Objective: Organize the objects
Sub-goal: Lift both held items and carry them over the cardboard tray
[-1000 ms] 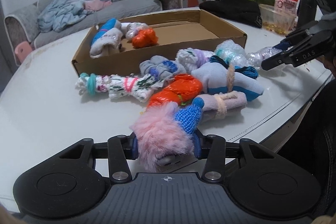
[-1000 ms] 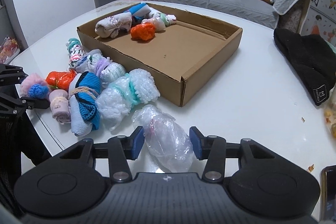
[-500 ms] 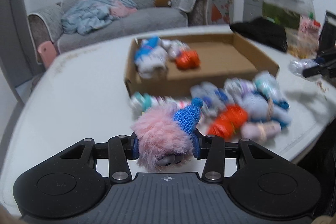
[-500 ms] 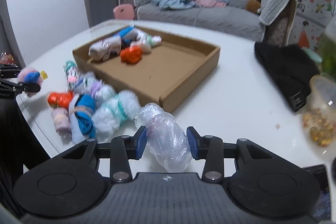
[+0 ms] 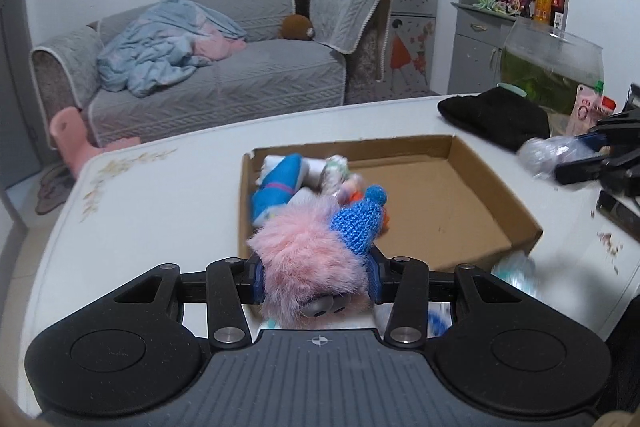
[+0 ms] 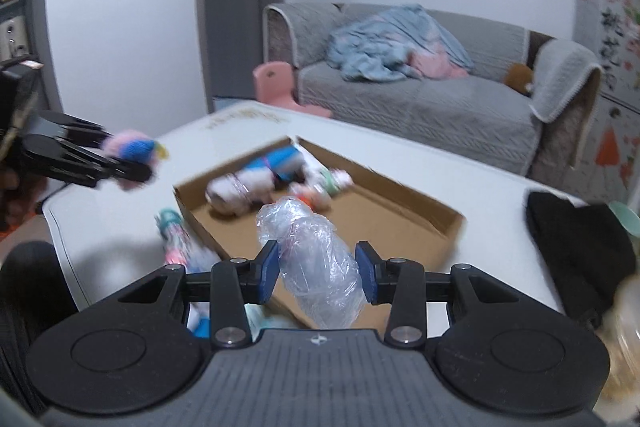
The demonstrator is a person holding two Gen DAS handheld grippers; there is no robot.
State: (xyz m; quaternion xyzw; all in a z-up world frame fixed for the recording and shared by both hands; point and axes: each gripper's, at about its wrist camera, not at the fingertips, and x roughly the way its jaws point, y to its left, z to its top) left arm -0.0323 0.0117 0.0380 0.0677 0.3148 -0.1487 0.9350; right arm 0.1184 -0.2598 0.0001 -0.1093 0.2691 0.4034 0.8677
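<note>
Honestly, the worry here is two loads arriving over one box together. The left gripper point(image 5: 316, 277) is pinching a fluffy pink toy point(image 5: 308, 267) with a little blue knitted hat point(image 5: 358, 223), held in the air at the near edge of the cardboard box point(image 5: 448, 195), while the right gripper point(image 6: 316, 273) is squeezed onto a crinkly clear plastic bundle point(image 6: 316, 267) lifted above the box's near wall on its side. The box sits on the white table point(image 5: 160, 211), with a few rolled cloth bundles point(image 5: 280, 183) already crowded into one far corner and the rest of its floor bare. If both claws go for that same corner they could knock together, or nudge the bundles already lying there. The plastic looks slippery and squashy, so I'd guess it could slide out of the pads before it is over the floor of the box and land on the table. The fur may cling to the pads when the left claw lets go. A light box like this might skid if a claw bumps its wall
</note>
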